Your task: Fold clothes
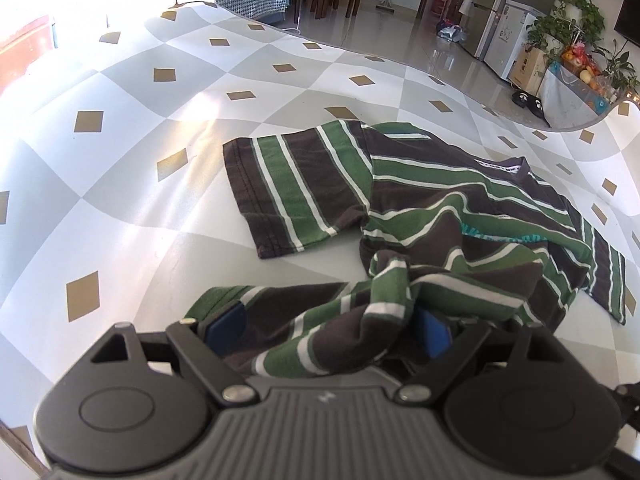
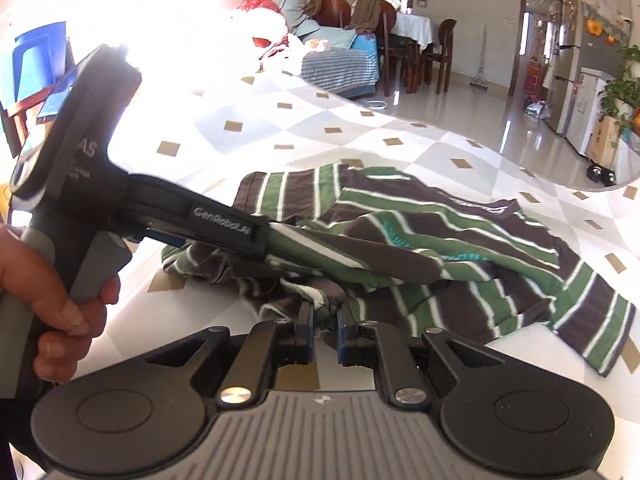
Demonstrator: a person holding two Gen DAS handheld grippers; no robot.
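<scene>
Your right gripper (image 2: 325, 316) has its jaws nearly together, pinching a bunched fold of the striped T-shirt (image 2: 420, 240) at the garment's near edge. Your left gripper (image 1: 326, 330) stands spread wide, with crumpled shirt fabric heaped between its blue pads (image 1: 226, 326); you cannot tell whether they press on it.

The T-shirt, brown with green and white stripes, lies rumpled on the tabletop (image 1: 120, 160), which is covered in a grey-and-white diamond pattern. One sleeve (image 1: 288, 184) lies flat toward the far left, and the other side trails off to the right. Bare tabletop opens to the left and beyond the shirt; its curved far edge (image 1: 472, 84) is well apart from the cloth.

In the right wrist view your left hand (image 2: 52, 296) wraps the handle, and that gripper slants down across the shirt.
</scene>
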